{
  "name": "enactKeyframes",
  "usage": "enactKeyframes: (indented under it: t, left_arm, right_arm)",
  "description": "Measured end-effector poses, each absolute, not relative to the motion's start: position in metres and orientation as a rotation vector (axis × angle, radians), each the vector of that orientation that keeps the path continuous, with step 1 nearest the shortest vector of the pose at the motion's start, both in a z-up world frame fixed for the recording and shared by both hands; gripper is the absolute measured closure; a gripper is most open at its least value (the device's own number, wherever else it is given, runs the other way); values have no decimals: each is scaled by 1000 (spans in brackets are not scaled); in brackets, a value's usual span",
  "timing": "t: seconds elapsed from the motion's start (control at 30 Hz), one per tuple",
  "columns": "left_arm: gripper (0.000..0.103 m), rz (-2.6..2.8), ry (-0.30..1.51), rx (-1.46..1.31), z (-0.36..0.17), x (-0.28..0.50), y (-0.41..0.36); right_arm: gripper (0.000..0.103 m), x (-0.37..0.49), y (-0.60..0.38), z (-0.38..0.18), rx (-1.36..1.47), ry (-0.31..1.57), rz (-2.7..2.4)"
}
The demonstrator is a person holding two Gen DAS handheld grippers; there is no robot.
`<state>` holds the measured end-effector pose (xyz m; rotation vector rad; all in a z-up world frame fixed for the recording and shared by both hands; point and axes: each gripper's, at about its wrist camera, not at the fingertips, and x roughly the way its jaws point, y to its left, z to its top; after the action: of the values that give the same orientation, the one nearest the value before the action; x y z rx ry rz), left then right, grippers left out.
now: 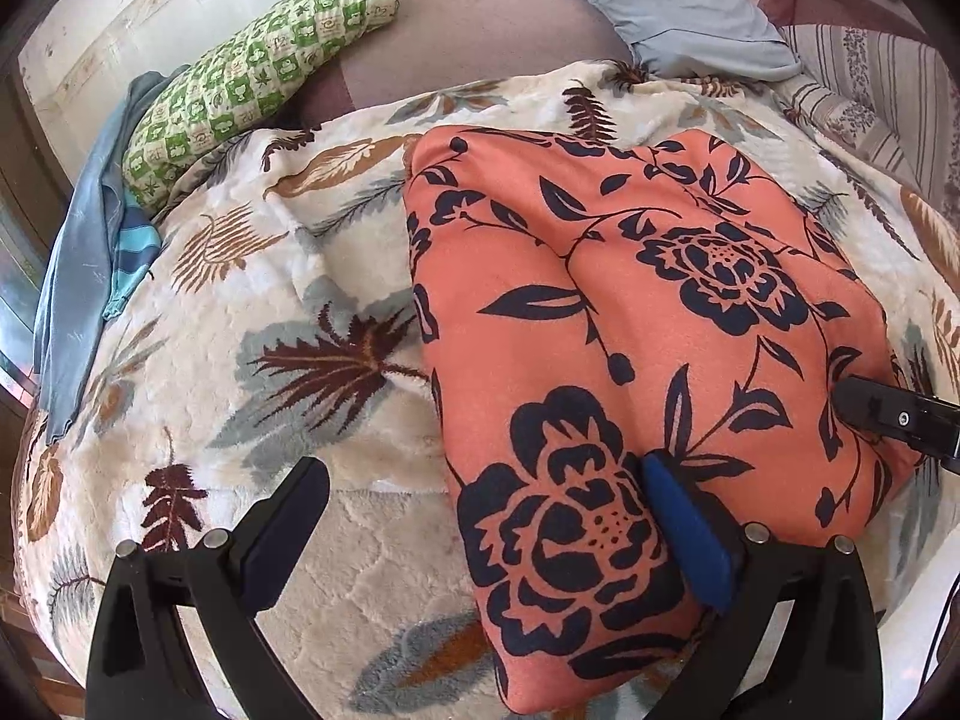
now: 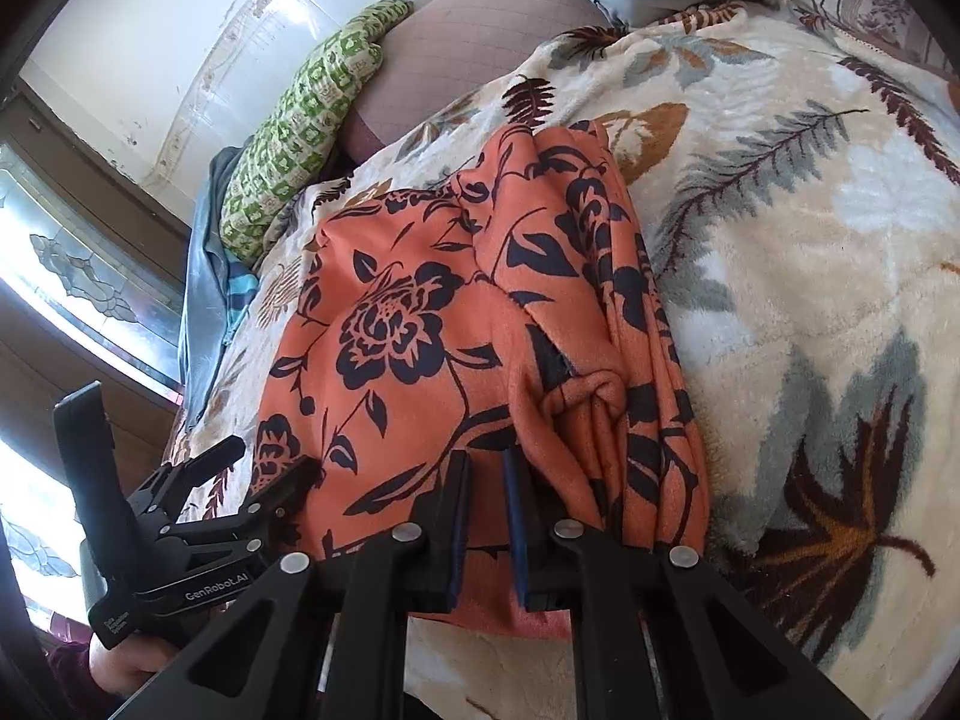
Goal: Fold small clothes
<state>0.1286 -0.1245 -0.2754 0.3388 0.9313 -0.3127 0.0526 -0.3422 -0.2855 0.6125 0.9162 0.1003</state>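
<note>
An orange garment (image 1: 630, 330) with dark navy flowers lies folded into a thick bundle on the leaf-print blanket (image 1: 270, 372). My left gripper (image 1: 483, 468) stands wide open at its near left corner. The blue-padded finger (image 1: 690, 534) rests on top of the cloth and the other finger (image 1: 282, 528) is off on the blanket. In the right wrist view the garment (image 2: 408, 336) shows bunched folds along its right side. My right gripper (image 2: 486, 456) is shut on its near edge, with cloth pinched in the narrow gap. The left gripper (image 2: 264, 468) shows there at lower left, and the right gripper (image 1: 864, 408) shows at the garment's right edge.
A green checked pillow (image 1: 258, 78) and a blue cloth (image 1: 84, 276) lie at the bed's far left against the wall. A pale blue pillow (image 1: 690, 12) and striped bedding (image 1: 870, 90) sit at the back right. A patterned glass window (image 2: 72, 276) is on the left.
</note>
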Motion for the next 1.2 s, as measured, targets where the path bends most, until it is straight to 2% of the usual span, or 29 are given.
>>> enactKeyframes:
  t: [1.2]
  left_arm:
    - [0,-286,924,338,-272,125,-124]
  right_arm:
    - [89,51,-343,-287,605,897,114]
